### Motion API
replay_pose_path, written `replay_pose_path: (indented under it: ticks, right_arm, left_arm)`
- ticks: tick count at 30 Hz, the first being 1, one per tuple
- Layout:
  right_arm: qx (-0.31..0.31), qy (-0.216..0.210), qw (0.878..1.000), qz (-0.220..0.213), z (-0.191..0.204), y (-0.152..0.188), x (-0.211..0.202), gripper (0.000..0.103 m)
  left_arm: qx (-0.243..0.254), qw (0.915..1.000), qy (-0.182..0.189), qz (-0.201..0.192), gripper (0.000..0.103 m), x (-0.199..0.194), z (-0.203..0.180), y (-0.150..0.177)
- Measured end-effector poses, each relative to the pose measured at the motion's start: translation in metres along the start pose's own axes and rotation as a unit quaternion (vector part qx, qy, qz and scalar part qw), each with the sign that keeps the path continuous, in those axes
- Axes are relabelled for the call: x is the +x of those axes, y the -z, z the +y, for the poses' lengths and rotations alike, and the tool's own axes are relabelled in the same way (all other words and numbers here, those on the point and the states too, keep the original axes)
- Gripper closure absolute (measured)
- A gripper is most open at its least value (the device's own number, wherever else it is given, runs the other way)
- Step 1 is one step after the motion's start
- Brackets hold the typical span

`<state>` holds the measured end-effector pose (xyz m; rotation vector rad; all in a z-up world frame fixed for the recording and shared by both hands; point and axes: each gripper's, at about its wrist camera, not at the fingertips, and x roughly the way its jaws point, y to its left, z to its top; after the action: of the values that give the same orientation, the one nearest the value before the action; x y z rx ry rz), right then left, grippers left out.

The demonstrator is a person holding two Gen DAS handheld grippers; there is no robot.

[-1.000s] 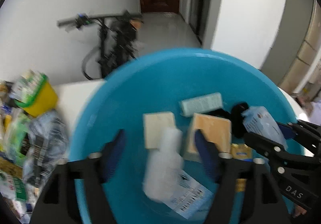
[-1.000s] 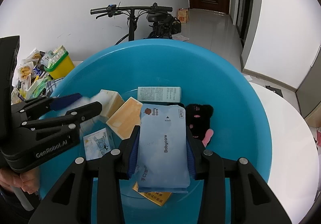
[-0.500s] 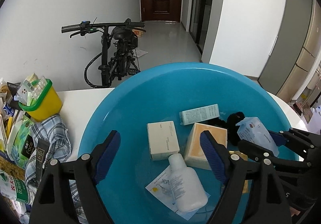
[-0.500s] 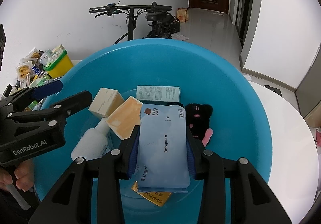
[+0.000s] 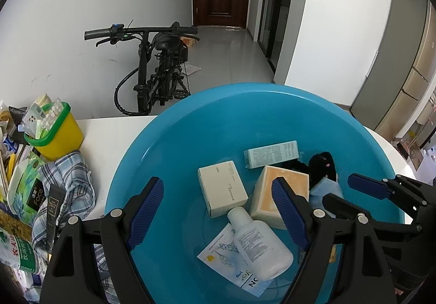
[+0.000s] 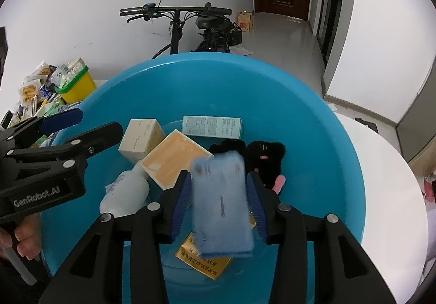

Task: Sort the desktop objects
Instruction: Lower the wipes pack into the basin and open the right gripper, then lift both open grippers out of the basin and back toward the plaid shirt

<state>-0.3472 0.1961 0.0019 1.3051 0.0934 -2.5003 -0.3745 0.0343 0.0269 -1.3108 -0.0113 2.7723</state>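
Note:
A blue basin (image 5: 169, 146) (image 6: 321, 129) holds a cream box (image 5: 222, 188), an orange box (image 5: 283, 187), a pale green box (image 5: 271, 154), a white bottle (image 5: 259, 244), a leaflet (image 5: 218, 251), a black plush item (image 6: 261, 151) and a gold packet (image 6: 201, 260). My left gripper (image 5: 218, 211) is open and empty above the basin. My right gripper (image 6: 220, 203) has its jaws spread, and the blue wipes pack (image 6: 220, 206) between them looks blurred, loose and falling. The right gripper also shows in the left wrist view (image 5: 351, 192).
A yellow bin with a green rim (image 5: 54, 135) (image 6: 76, 83), a checked cloth (image 5: 70, 184) and snack packets (image 5: 24, 189) crowd the white table (image 5: 109, 135) left of the basin. A bicycle (image 5: 160, 69) stands behind the table.
The white bottle dropped from my left gripper into the basin and lies still. My right gripper has opened and the blue wipes pack is slipping out of it.

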Motion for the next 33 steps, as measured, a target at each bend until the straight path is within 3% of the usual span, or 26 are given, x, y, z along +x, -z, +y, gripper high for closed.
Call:
replay_pose_path:
  ticks: [4,6,17,24,33]
  right_arm:
    - [0.004,-0.001,1.0,0.001,-0.002,-0.001,0.0,0.048]
    - [0.012,-0.002,1.0,-0.001,-0.005,-0.001,0.0,0.038]
    - [0.025,0.001,1.0,-0.009,-0.009,-0.002,-0.004,0.031]
    - [0.014,0.007,0.997,-0.079,-0.005,-0.005,-0.026,0.013]
    - [0.025,0.025,0.981,-0.192,-0.012,-0.008,-0.067,0.012]
  left_arm:
    - [0.003,1.0,-0.001,-0.002,0.019,-0.001,-0.001,0.0]
    - [0.004,1.0,-0.001,-0.001,0.019,-0.001,-0.002,0.0]
    - [0.0,0.9996,0.005,-0.026,0.019,-0.01,-0.003,0.0]
    - [-0.028,0.995,0.02,-0.094,0.019,-0.033,0.006,-0.002]
    - [-0.053,0.9809,0.042,-0.183,0.014,-0.07,0.021,-0.006]
